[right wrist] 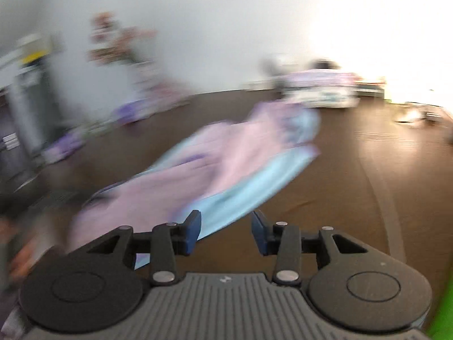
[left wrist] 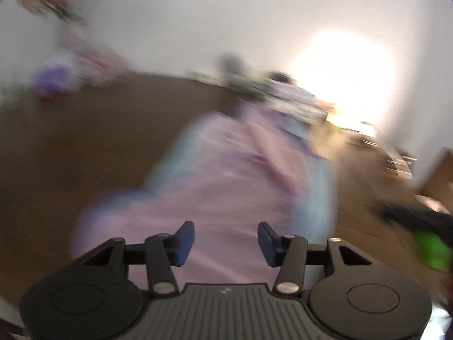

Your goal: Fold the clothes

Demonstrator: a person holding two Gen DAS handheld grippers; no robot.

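A pink garment with pale blue parts lies spread out on a dark brown wooden floor, stretching away from both cameras toward the far wall. Both views are heavily blurred, so its seams and shape cannot be made out. In the right wrist view the same garment runs diagonally, pink on the left and a blue strip along its right edge.

The left gripper hangs over the near end of the pink cloth, its blue-padded fingers spread apart with nothing between them; whether they touch the fabric cannot be told. The right gripper sits at the near blue edge of the garment, its fingers also spread and holding nothing, with bare floor showing in the gap.

Beyond the garment, near the white wall, lies a stack of folded clothes, too smeared to describe further. To the left stands a bunch of pink flowers, and a purple thing sits on the floor near it. A bright glare washes out the wall on the right
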